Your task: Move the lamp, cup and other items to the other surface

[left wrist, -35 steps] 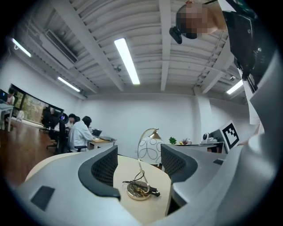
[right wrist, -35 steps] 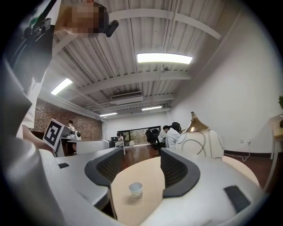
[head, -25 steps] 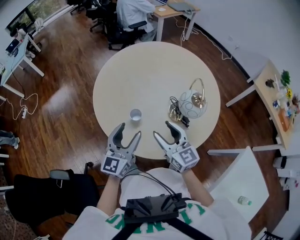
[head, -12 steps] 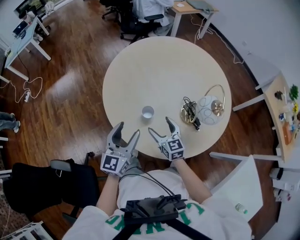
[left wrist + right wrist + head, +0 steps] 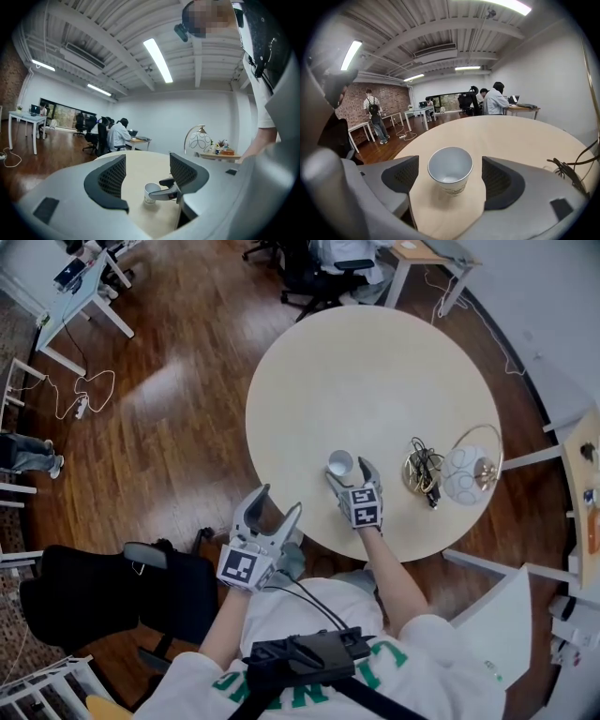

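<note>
Head view: a small white paper cup (image 5: 339, 463) stands upright near the round beige surface's (image 5: 375, 362) near edge. A white globe lamp (image 5: 466, 470) sits by its right edge.

Left gripper view: the left gripper (image 5: 147, 171) gapes wide and empty.

Right gripper view: the right gripper (image 5: 450, 176) has just been opening its jaws. They flank the cup's hollow body and dark-printed base, pads clear of it.

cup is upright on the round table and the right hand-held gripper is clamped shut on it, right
Not clamped: the right gripper view shows the right hand-held gripper open, jaws just opened wider and clear of the cup between them. It is upright on the round table.
</note>
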`<state>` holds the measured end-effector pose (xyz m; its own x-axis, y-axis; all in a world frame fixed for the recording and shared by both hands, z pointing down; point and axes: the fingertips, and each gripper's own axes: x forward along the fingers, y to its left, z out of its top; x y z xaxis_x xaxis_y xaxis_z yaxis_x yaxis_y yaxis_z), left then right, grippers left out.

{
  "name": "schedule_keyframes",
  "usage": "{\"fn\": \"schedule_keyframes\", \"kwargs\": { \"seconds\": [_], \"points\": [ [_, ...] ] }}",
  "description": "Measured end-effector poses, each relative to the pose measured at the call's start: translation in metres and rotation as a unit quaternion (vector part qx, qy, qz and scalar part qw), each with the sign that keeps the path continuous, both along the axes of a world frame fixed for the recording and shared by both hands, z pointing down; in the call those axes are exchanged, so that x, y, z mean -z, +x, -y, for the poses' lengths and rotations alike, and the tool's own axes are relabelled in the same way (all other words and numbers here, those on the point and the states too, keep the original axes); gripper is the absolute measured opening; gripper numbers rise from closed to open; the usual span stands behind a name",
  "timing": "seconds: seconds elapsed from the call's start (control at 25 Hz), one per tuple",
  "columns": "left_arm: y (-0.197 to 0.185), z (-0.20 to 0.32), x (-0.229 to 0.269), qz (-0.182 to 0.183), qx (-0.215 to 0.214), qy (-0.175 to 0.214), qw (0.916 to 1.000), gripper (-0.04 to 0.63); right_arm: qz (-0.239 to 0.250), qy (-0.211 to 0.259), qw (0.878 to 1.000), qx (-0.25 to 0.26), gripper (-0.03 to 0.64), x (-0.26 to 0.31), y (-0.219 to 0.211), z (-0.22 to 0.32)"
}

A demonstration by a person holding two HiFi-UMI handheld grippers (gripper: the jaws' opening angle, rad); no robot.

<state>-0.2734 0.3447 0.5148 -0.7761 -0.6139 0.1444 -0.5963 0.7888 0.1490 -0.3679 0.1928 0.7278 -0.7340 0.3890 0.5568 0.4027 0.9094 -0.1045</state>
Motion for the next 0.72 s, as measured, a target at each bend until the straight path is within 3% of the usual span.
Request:
{"fn": "schedule_keyframes", "kwargs": {
  "seconds": [0.16, 0.28, 0.36, 0.72],
  "points": [
    [0.000, -0.012, 0.007, 0.013, 0.007, -0.009, 0.9998, 0.282, -0.011, 0.023, 1.000, 0.001, 0.445, -0.008, -0.009, -0.002],
    [0.004, -0.018, 0.010, 0.007, 0.013, -0.010, 0.9998, 0.282, -0.010, 0.020, 1.000, 0.014, 0.362, -0.002, -0.007, -0.007],
    [0.007, -0.018, 0.007, 0.008, 0.011, -0.013, 0.9998, 0.282, -0.001, 0.015, 1.000, 0.024, 0.360, 0.010, -0.002, -0.009],
    [0.012, 0.054, 0.013, 0.018, -0.051, 0.006, 0.9985, 0.282, 0.073, -0.041, 0.996, 0.003, 0.359, 0.106, 0.065, 0.038]
  ]
}}
